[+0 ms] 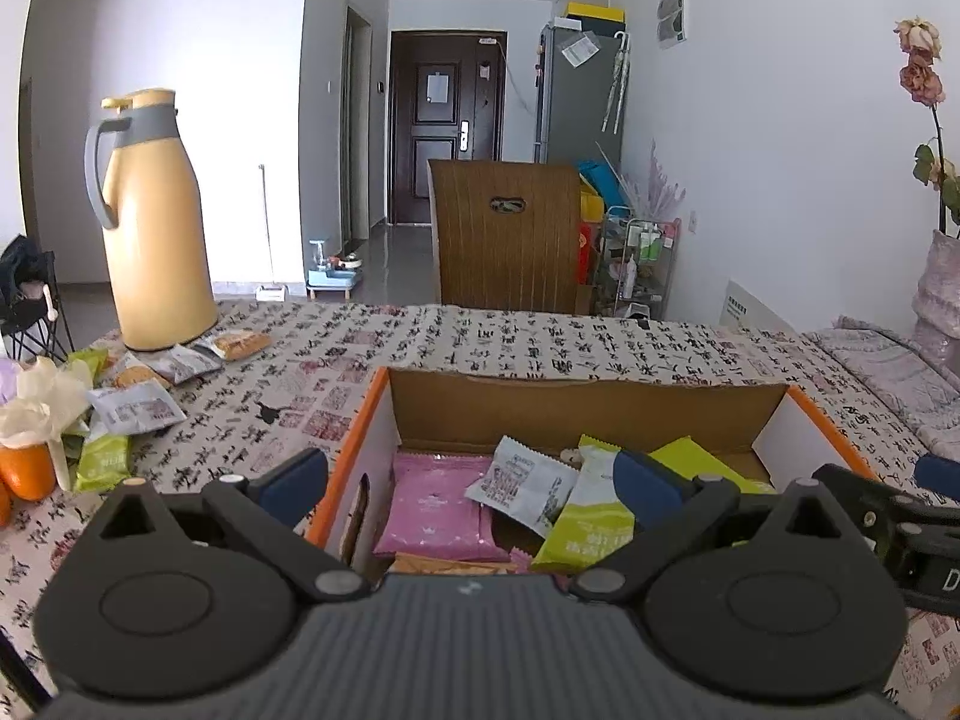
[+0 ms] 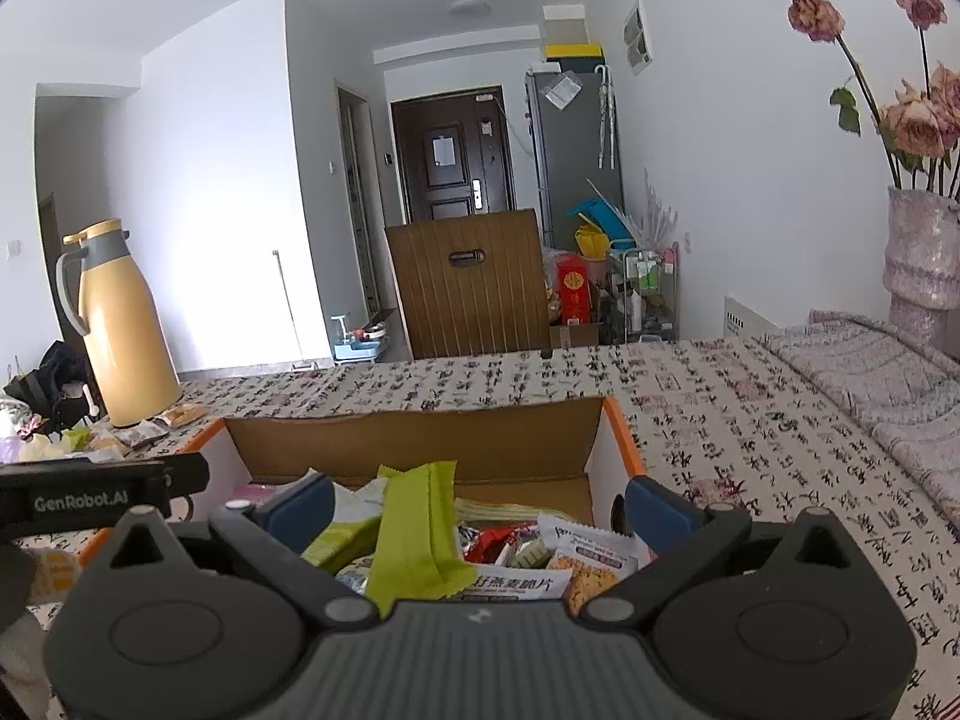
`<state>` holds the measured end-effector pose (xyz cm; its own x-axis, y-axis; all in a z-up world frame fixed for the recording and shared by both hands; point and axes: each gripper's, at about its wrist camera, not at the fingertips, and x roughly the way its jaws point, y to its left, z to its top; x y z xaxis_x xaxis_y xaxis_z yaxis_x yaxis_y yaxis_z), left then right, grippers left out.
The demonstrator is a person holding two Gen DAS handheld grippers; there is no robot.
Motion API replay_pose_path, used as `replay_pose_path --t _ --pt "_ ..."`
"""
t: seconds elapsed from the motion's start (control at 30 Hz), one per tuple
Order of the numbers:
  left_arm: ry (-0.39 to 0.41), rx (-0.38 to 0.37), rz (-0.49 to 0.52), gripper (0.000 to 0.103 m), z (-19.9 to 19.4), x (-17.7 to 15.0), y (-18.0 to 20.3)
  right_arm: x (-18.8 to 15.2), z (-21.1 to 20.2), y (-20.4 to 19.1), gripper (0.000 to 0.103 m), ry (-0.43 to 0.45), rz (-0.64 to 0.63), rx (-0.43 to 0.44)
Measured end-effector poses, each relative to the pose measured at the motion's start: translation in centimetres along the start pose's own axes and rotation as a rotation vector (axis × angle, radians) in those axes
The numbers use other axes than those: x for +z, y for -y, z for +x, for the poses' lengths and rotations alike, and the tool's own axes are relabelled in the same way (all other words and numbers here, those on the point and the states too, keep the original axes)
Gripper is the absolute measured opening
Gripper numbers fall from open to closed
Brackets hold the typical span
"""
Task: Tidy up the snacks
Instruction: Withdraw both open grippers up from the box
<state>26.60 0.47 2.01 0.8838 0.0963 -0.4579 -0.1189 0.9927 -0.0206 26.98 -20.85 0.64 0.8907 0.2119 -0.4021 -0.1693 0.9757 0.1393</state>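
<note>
An open cardboard box (image 1: pixel 354 420) with orange edges sits on the patterned tablecloth. Inside lie a pink packet (image 1: pixel 441 507), a white packet (image 1: pixel 522 483) and a green packet (image 1: pixel 591 519). My left gripper (image 1: pixel 471 483) stands open over the box's near left side, holding nothing. My right gripper (image 2: pixel 477 507) is open wide above the box (image 2: pixel 624 432). A green packet (image 2: pixel 414 534) leans loose on the pile between its fingers, clear of both pads. More loose snack packets (image 1: pixel 138 408) lie beside the jug at the left.
A yellow thermos jug (image 1: pixel 150 228) stands at the table's far left, with an orange fruit (image 1: pixel 24 468) nearer me. A vase of dried roses (image 2: pixel 924 252) and a folded cloth (image 2: pixel 888 372) are at the right. A wooden chair back (image 1: pixel 504 234) rises behind the table.
</note>
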Motion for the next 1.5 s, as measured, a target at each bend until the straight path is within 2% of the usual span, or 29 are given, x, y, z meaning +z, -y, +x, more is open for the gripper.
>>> replay_pose_path --t 0.3,0.67,1.17,1.5 --pt "0.062 0.006 0.027 0.103 -3.6 0.9 0.1 0.6 -2.6 -1.0 0.103 0.038 -0.049 -0.025" --pt "0.072 -0.005 0.050 0.103 -7.9 -0.8 -1.3 -1.3 -5.9 -2.1 0.103 -0.001 -0.065 -0.030" --pt "0.014 -0.013 0.034 0.103 -11.0 -5.5 -5.5 -5.9 -10.0 -4.5 0.103 -0.074 -0.084 -0.034" --pt "-0.051 -0.014 0.033 0.103 -10.7 -8.6 -7.8 -8.6 -9.3 -5.7 0.103 -0.171 -0.100 -0.039"
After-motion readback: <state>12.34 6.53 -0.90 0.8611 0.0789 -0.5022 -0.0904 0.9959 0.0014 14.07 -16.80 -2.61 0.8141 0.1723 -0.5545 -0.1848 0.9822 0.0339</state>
